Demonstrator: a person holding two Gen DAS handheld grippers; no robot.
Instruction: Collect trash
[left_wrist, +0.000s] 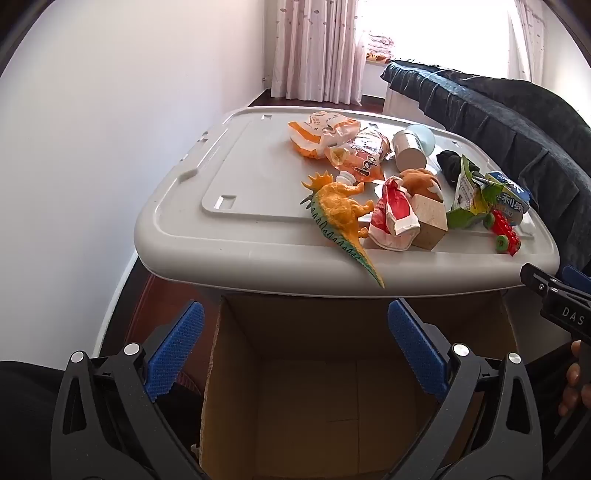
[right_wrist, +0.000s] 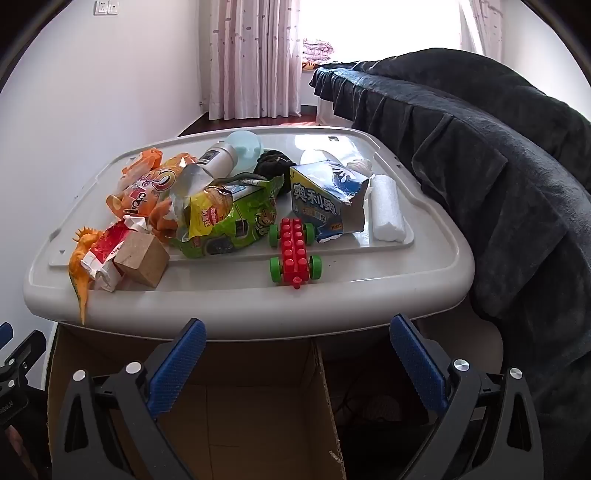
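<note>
On the grey bin lid (right_wrist: 424, 266) I count two orange snack bags (left_wrist: 325, 134), one green crisp bag (right_wrist: 229, 218), one red wrapper (left_wrist: 391, 218) and one torn blue box (right_wrist: 325, 203). There is one toy dinosaur (left_wrist: 340, 214), one red block car (right_wrist: 294, 254), one wooden cube (right_wrist: 142, 260), one foam piece (right_wrist: 386, 208). One cardboard box (left_wrist: 325, 387) stands below.

I'm seeing my left tongs (left_wrist: 295, 347) now: black plastic arms, blue ridged pads (left_wrist: 176, 350), silver rivets at five and seven o'clock. Right tongs (right_wrist: 297, 363) match. At three o'clock, white "DAS" lettering on black housing.
</note>
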